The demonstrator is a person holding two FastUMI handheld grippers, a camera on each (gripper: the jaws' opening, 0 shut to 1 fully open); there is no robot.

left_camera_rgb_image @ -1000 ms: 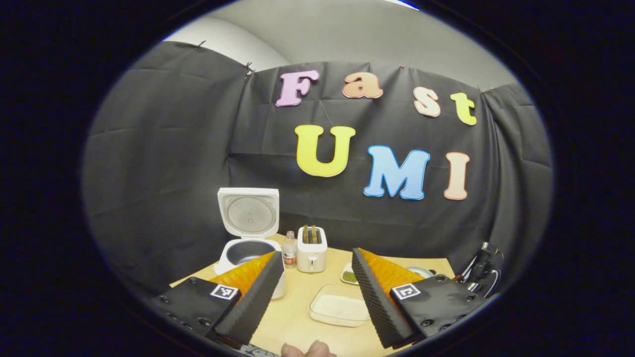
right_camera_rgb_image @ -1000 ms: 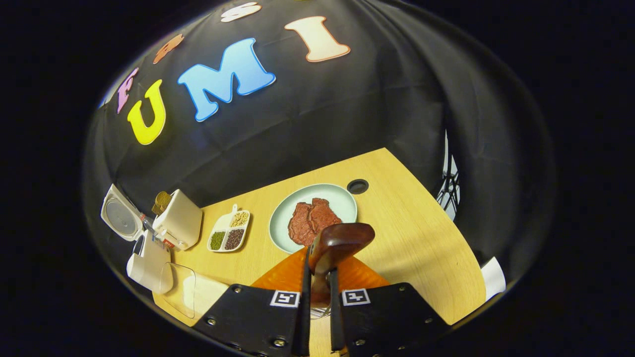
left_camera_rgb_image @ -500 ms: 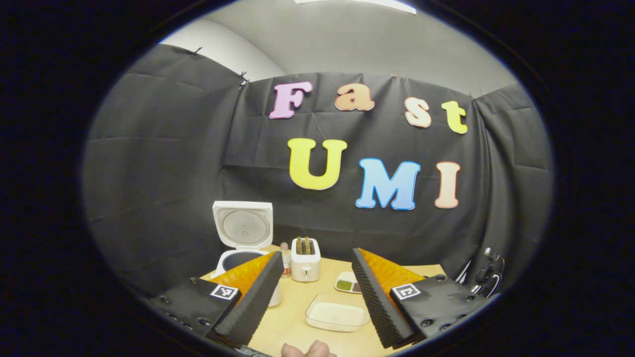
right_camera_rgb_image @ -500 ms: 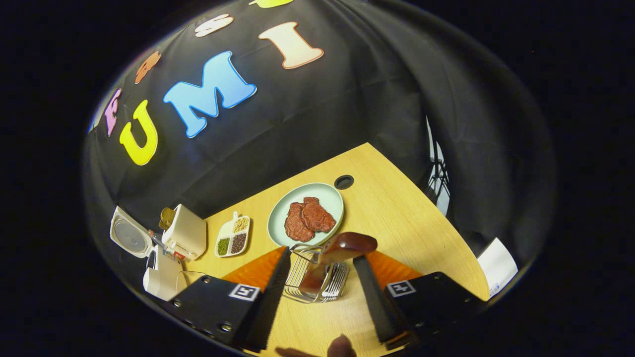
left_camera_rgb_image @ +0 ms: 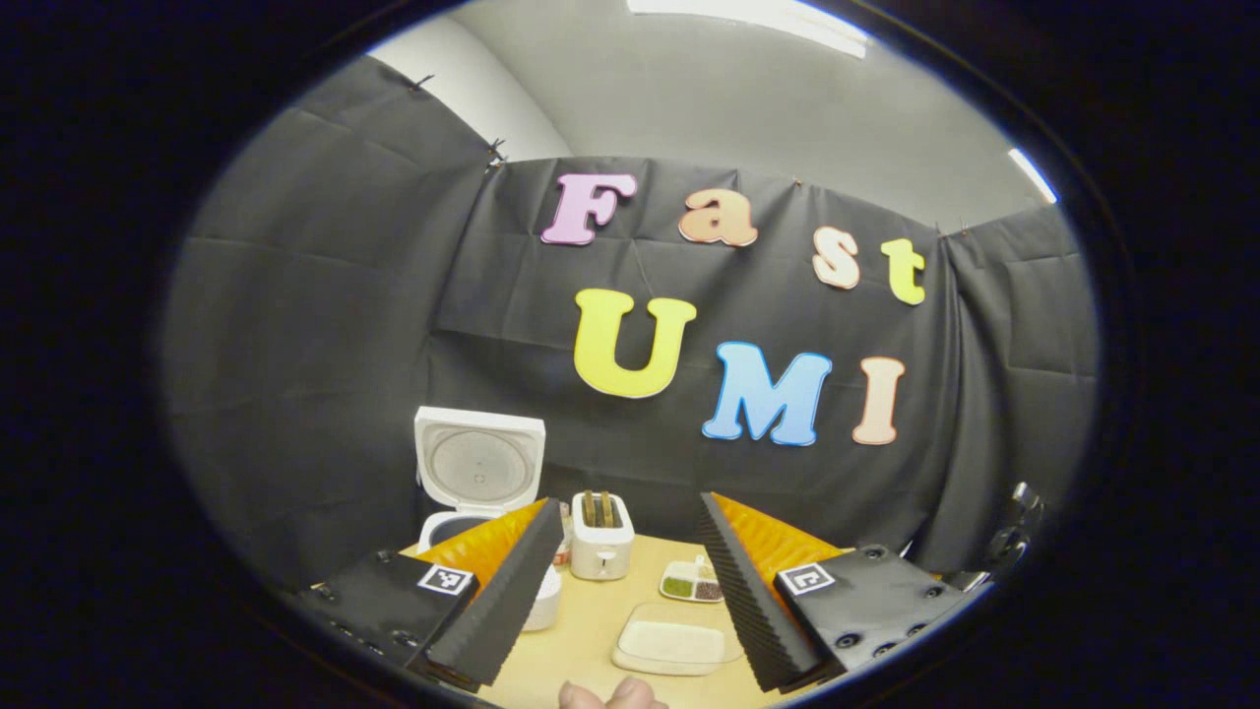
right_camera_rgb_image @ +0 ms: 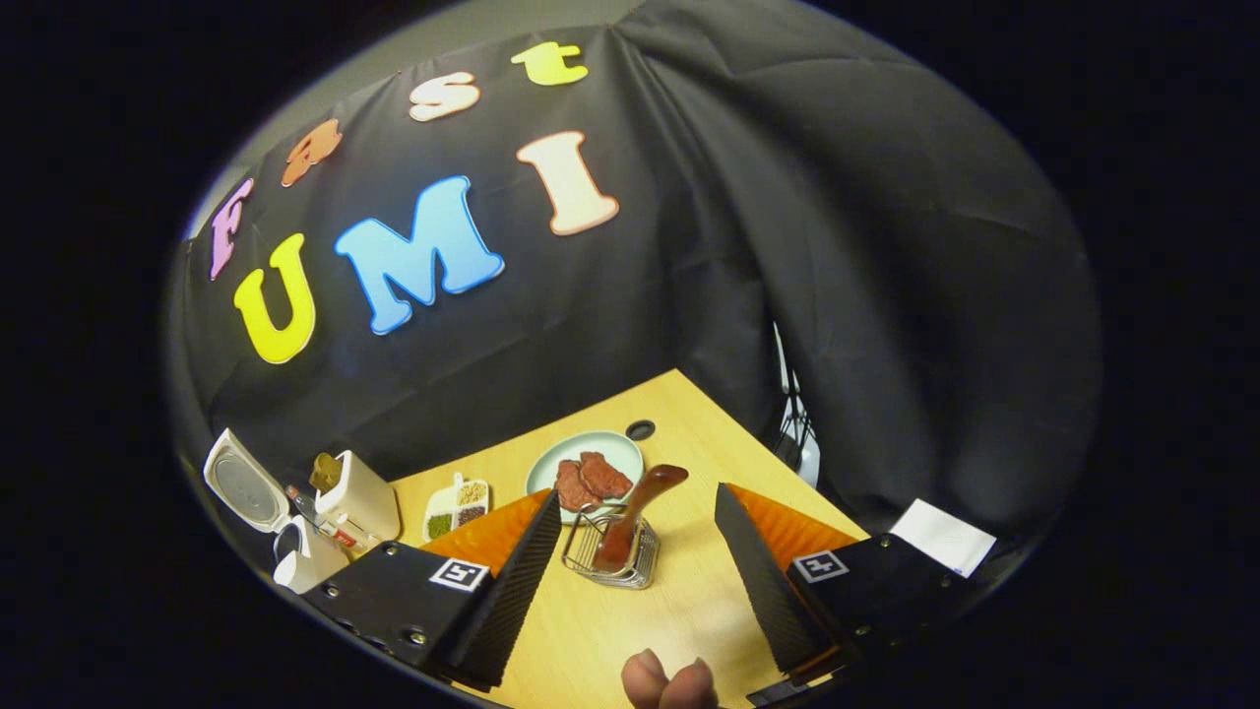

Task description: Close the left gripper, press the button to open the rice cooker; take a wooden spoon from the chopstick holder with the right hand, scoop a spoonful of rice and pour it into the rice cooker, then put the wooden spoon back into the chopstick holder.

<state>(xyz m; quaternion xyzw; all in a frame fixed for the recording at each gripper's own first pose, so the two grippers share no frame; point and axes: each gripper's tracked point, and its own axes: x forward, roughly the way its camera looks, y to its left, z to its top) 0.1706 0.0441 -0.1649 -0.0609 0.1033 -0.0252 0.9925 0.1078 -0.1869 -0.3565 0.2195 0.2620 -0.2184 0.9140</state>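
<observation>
The white rice cooker [left_camera_rgb_image: 471, 492] stands at the table's far left with its lid up; it also appears in the right gripper view as the rice cooker [right_camera_rgb_image: 258, 502]. A clear tray of rice [left_camera_rgb_image: 671, 645] lies on the table between my left gripper's fingers. My left gripper [left_camera_rgb_image: 630, 522] is open and held back from the table with nothing in it. In the right gripper view the dark wooden spoon [right_camera_rgb_image: 635, 512] stands tilted in the wire chopstick holder [right_camera_rgb_image: 610, 556]. My right gripper [right_camera_rgb_image: 640, 512] is open, drawn back from the holder, fingers apart on either side.
A white toaster [left_camera_rgb_image: 601, 537] with bread stands beside the cooker. A divided dish of beans [right_camera_rgb_image: 455, 506] and a pale plate of meat [right_camera_rgb_image: 551, 465] lie behind the holder. A round hole [right_camera_rgb_image: 641, 429] sits near the table's far corner. Fingertips [right_camera_rgb_image: 669, 681] show at the bottom edge.
My right gripper went from shut on the spoon to open and pulled back, leaving the spoon in the holder. My left gripper drew back and tilted upward, staying open.
</observation>
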